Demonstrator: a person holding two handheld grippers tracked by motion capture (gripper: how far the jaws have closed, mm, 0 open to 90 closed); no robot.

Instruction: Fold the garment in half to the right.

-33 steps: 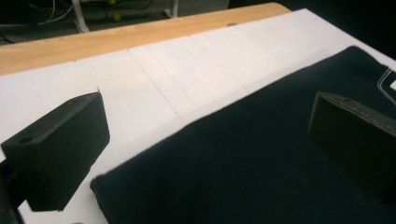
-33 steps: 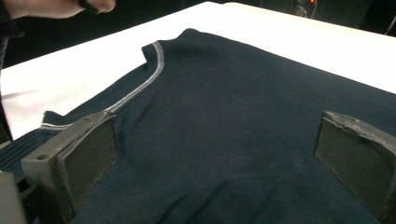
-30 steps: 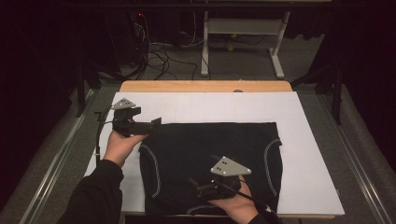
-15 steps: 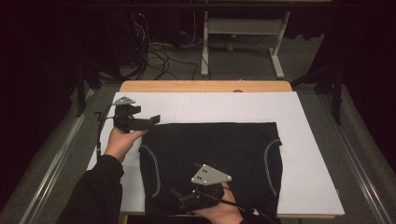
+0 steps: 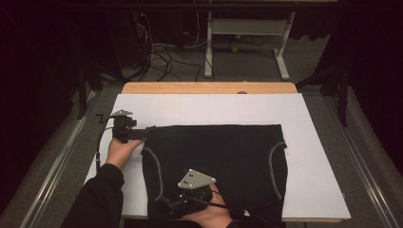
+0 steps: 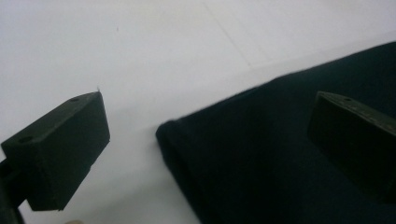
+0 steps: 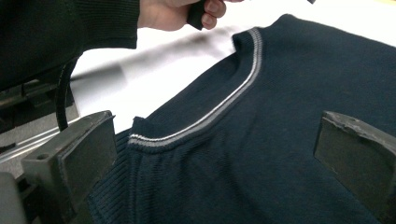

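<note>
The fingers [image 6: 60, 154] of the left gripper [image 5: 142, 132] stand wide apart with nothing between them, one over the bare white sheet that covers the tabletop [image 5: 209, 109], the other over the far left corner of the dark navy knitted garment [image 5: 214, 161] with its pale grey piping. In the left gripper view that folded corner [image 6: 173, 133] lies flat on the white sheet, in the gap between the two fingers and below them, not pinched. The right gripper [image 5: 173, 206] sits at the near edge of the tabletop, over the garment's near left corner, its fingers [image 7: 79, 158] also spread open; in the right gripper view they straddle the ribbed hem and the curved grey stripe [image 7: 219, 109], and whether they touch the knit cannot be told. The garment is spread flat across the middle of the tabletop, closer to the near edge than the far one, its left side near the left hand [image 5: 121, 151]. The right hand [image 5: 209, 216] holds its gripper from below, at the near edge. A strip of bare wood [image 5: 209, 88] shows along the far edge of the tabletop.
</note>
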